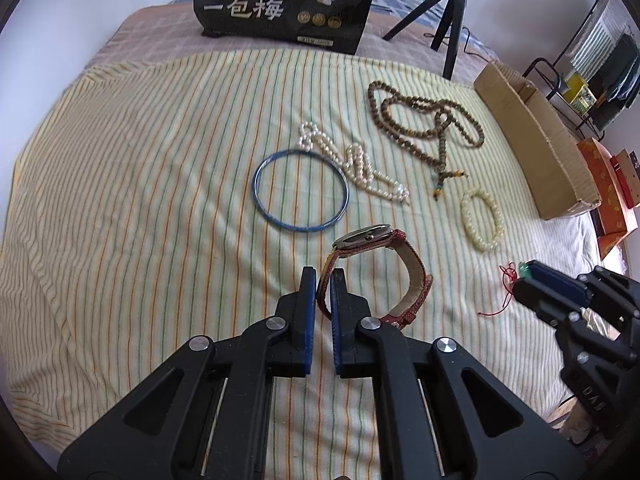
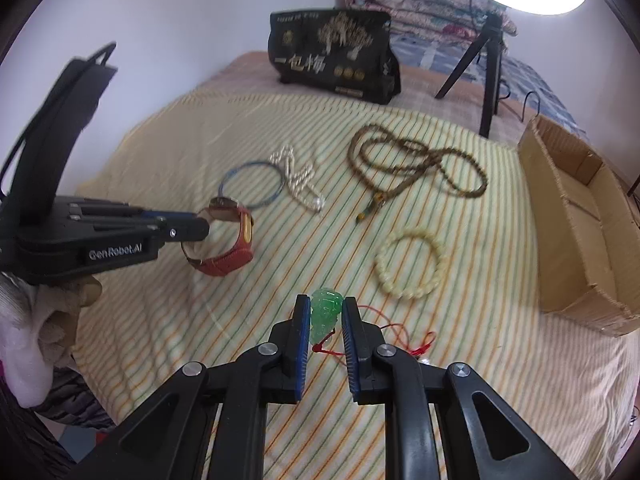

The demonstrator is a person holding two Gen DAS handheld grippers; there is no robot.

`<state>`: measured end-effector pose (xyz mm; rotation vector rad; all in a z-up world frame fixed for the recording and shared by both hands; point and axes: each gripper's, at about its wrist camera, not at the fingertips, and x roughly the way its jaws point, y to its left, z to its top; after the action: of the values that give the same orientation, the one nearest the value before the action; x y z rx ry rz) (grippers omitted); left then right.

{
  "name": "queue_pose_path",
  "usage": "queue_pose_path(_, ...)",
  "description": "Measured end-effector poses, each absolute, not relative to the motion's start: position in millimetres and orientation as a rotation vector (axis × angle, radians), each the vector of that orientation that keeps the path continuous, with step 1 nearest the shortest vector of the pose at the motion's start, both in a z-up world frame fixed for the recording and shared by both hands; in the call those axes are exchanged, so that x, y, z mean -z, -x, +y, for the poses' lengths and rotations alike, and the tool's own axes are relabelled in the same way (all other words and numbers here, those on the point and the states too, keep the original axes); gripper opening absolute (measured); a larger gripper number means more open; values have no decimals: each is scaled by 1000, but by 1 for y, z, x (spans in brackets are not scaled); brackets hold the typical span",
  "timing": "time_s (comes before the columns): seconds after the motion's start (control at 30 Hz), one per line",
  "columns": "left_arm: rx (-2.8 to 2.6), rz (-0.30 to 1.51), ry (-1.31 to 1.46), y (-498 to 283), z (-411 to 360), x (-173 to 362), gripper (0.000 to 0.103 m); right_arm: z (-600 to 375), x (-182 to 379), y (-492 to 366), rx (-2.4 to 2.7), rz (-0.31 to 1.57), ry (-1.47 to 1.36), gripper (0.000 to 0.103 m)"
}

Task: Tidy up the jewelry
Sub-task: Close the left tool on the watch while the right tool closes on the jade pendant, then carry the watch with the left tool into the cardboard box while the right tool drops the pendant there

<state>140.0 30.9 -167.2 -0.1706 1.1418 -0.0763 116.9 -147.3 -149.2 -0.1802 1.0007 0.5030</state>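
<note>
We had both grippers loaded at once. The left gripper (image 1: 324, 276) was clamped on the red strap of the watch (image 1: 376, 272), whose steel case sat tipped up just above the fingertips at the centre of the left wrist view; the buckle end hung lower right. The right gripper (image 2: 326, 308) pinched the green jade pendant (image 2: 326, 314) between its blue pads, low in the centre of the right wrist view, with the red cord (image 2: 400, 332) trailing off to the right across the striped bedsheet (image 2: 460, 360).

To do this step well, we judged that each piece had to come clear of the bed before travelling, so the cord would not drag or snag the cream bead bracelet (image 2: 412, 262) lying near it. The cardboard box (image 2: 592, 220) at the right edge looked the likely place to put them, though nothing in the frames confirmed it. The thin strap grip called for a steady, unhurried carry, or the heavy case might swing and slip.

Both grippers pointed steeply down at the bed. The left one reached in from the left edge of the right wrist view. The blue bangle (image 1: 301, 191), pearl strand (image 1: 356, 162) and brown bead necklace (image 1: 428, 124) lay untouched in the upper middle.
</note>
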Motion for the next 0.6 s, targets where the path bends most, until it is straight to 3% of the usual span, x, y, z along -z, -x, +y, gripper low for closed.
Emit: queue_pose_path(0.6, 147, 965, 185, -147, -6, 94, 5, -222, 60, -152, -369, 793, 23, 14)
